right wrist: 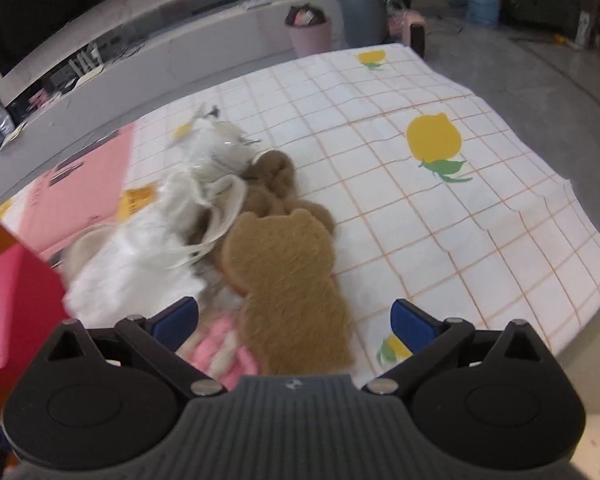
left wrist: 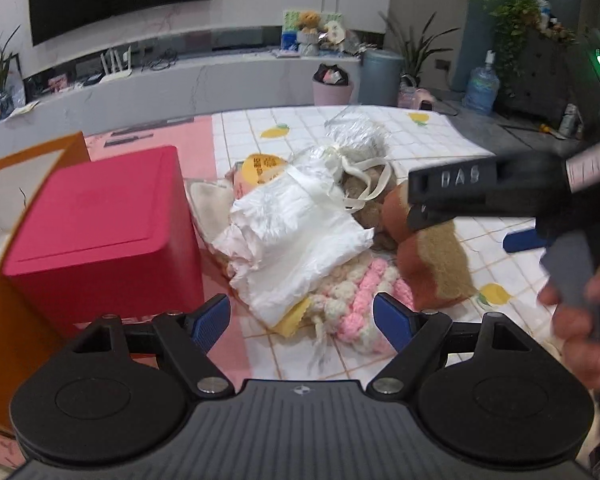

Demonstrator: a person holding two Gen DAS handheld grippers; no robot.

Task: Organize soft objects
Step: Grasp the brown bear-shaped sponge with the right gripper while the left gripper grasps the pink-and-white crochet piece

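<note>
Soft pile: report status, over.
Both hand-held grippers open, left, right, holding nothing. Soft pile unsorted beside red box. Right hovers over brown plush.

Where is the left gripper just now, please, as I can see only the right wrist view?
Observer: The left gripper hangs open over the pink and white knitted piece at the near edge of the pile.
Operator: Thank you. Is the red box open on top?
Observer: No, its upper face is a closed flat panel.
Operator: And how does my right gripper look from there?
Observer: A hand grips its handle, and it reaches in above the brown bear-shaped plush.
</note>
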